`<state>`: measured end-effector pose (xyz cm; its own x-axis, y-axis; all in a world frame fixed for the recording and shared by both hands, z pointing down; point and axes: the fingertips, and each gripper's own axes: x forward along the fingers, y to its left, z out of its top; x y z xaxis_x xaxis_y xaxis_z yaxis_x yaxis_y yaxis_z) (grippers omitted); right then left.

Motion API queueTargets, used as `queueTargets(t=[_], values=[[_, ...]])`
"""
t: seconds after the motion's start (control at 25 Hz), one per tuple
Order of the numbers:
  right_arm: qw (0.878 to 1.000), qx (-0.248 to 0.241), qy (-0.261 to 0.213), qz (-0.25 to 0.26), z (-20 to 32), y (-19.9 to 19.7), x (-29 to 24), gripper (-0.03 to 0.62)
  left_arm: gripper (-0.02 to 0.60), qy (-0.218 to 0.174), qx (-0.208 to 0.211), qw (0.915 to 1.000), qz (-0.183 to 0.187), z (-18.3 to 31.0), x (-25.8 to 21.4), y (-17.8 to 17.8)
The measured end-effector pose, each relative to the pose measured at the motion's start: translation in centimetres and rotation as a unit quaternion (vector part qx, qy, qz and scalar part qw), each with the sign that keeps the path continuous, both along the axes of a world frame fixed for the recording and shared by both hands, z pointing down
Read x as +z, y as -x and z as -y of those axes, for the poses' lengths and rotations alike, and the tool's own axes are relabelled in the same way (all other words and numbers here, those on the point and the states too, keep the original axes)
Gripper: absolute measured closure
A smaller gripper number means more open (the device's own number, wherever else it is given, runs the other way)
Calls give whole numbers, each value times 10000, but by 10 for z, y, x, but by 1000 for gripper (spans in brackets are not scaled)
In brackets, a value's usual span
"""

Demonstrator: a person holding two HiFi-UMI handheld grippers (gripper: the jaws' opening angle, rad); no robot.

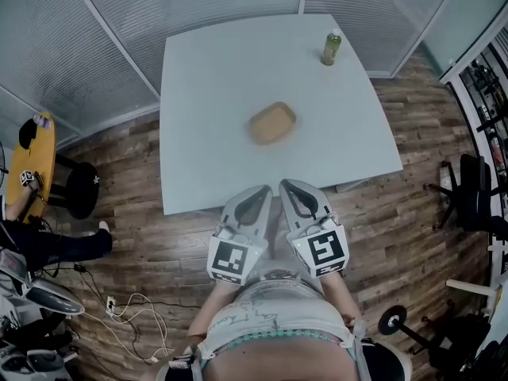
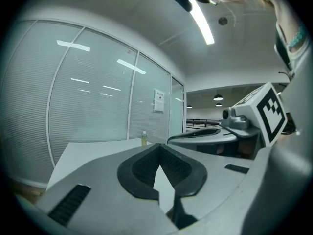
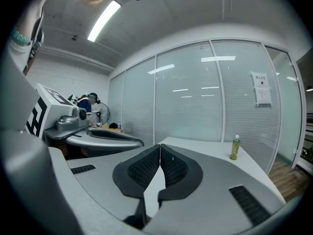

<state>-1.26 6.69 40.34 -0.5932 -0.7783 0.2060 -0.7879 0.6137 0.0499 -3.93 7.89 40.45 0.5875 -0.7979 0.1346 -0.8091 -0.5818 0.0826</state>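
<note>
Both grippers hover side by side at the near edge of a white table (image 1: 214,70). My left gripper (image 1: 260,190) is shut, its tips meeting with nothing between them; its own view shows the same left gripper (image 2: 159,147) pointing over the tabletop. My right gripper (image 1: 290,186) is also shut and empty, seen again as the right gripper (image 3: 159,148). A tan bowl (image 1: 272,123) sits mid-table, a short way beyond both tips. A green bottle (image 1: 331,48) stands upright at the far right corner, also visible as the bottle (image 2: 144,138) and the bottle (image 3: 235,148).
Glass partition walls (image 1: 119,22) enclose the table's far side. A yellow side table (image 1: 32,165) with small items and a black stool (image 1: 79,189) stand left. Cables (image 1: 131,312) lie on the wood floor. Chairs (image 1: 468,197) and a wheeled base stand right.
</note>
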Motion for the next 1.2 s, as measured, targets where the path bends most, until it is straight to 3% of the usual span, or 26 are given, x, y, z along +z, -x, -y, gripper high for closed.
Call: queueTargets(t=[0.32,0.64,1.2], values=[[9994,-345,-14,31,87,-7,-12,592,583,-65,-95,9999,78,89,-13,-17],[9987,-511,1,17,146,-20,-15,592,583,-7,-258,9997,-30,147,-16,-28],[9943,-1059,30,-109,237,-42,-6,592,583,35,-964,9953,31,229,-2,-33]])
